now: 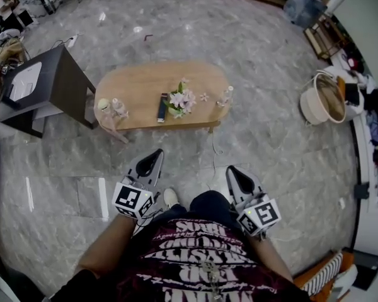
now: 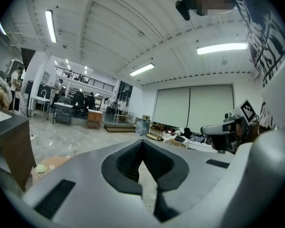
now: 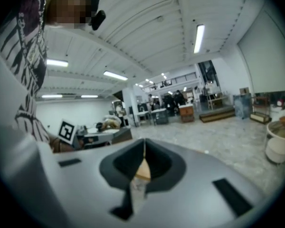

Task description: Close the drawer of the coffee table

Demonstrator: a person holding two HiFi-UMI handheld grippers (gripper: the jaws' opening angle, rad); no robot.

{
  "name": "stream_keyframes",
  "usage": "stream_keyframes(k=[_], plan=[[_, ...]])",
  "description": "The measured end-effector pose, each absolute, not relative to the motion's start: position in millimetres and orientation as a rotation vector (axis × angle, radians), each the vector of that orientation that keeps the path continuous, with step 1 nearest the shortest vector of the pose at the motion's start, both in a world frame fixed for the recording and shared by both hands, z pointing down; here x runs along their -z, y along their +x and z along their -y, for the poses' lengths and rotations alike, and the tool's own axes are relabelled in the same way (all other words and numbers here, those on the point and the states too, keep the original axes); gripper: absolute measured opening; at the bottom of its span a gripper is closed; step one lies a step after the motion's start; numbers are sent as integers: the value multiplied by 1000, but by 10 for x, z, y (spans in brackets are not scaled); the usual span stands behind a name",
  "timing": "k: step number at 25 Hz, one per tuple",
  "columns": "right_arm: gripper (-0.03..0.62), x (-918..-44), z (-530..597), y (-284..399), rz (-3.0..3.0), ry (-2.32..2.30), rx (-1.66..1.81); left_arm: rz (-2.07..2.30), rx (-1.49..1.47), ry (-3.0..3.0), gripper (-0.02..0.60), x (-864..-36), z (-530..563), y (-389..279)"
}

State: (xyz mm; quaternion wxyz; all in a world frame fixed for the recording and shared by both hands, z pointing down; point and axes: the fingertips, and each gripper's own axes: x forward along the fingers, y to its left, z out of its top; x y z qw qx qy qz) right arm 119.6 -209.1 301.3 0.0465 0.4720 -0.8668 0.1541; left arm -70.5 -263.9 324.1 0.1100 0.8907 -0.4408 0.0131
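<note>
1. The left tongs (image 1: pixel 155 153) are fully closed, pad against pad, and hold nothing. They sit low in the head view and point up the picture toward the table.
2. The oval coffee table of light wood (image 1: pixel 138 83) stands on the grey marble floor (image 1: pixel 277 162), ahead of both tongs and well apart from them. Its long axis runs across the view from left to right, so its long front edge faces the person.
3. I cannot make out the drawer itself clearly. A pale part (image 1: pixel 113 131) sticks out under the front edge near the left end. I judge it may be the open drawer, but it could also be a leg.
4. The right tongs (image 1: pixel 232 169) are closed too and empty. They are a little further from the table than the left ones.
5. If the pale part is the drawer, it lies ahead of the left tongs and to their left. The left hand would then be the nearer one for the push.
</note>
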Motion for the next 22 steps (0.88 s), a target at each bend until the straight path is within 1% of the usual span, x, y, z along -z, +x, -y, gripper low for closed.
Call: stream_keyframes(k=[4, 10, 17, 22], plan=[[35, -3129, 2295, 1364, 2581, 1503, -549, 1288, -29, 2541, 23, -3482, 2829, -775], [35, -3512, 2737, 1380, 2550, 1450, -677, 1334, -186, 2410, 23, -3990, 3075, -948], [35, -3948, 3515, 1732, 2516, 1385, -782, 1380, -335, 2307, 23, -4323, 3597, -859], [35, -4507, 4127, 1929, 2479, 1275, -806, 1393, -504, 2195, 23, -4952, 3996, -814]])
